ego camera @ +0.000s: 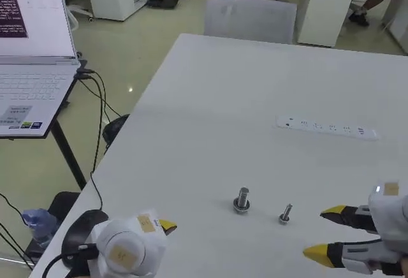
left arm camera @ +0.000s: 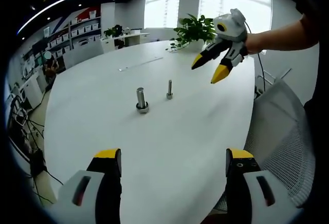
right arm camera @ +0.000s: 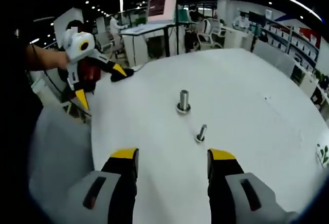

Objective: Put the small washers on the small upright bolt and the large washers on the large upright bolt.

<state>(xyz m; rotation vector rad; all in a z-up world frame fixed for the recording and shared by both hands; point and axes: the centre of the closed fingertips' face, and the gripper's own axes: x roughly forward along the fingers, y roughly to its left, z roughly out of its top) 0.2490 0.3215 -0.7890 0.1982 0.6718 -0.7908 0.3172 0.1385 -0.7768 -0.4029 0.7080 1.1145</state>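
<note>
- The white bench (ego camera: 255,87) takes up most of the head view. Its top also spreads out ahead of the jaws in the left gripper view (left arm camera: 180,131) and the right gripper view (right arm camera: 247,95).
- A laptop (ego camera: 32,80) sits open on a stand off the bench's left side, and a grey chair (ego camera: 250,18) is at the far edge.
- The left gripper (ego camera: 167,227) is at the bench's near left edge. In its own view (left arm camera: 174,154) the yellow-tipped jaws are spread wide with nothing between them. The right gripper view (right arm camera: 102,85) shows it held in a hand.
- The right gripper (ego camera: 317,232) is above the bench at the near right, just right of the bolts. In its own view (right arm camera: 173,154) the jaws are spread and empty. The left gripper view (left arm camera: 205,73) shows it with its tips apart.
- A white power strip (ego camera: 326,127) lies flat on the bench, well beyond the bolts.
- The large bolt (ego camera: 241,200) (left arm camera: 141,99) (right arm camera: 183,100) stands upright on the bench between the two grippers. There is a wider ring at its foot, and I cannot tell whether that is a washer or the bolt's head.
- The small bolt (ego camera: 285,213) (left arm camera: 169,89) (right arm camera: 201,132) stands near the large one, on the side closer to the right gripper.
</note>
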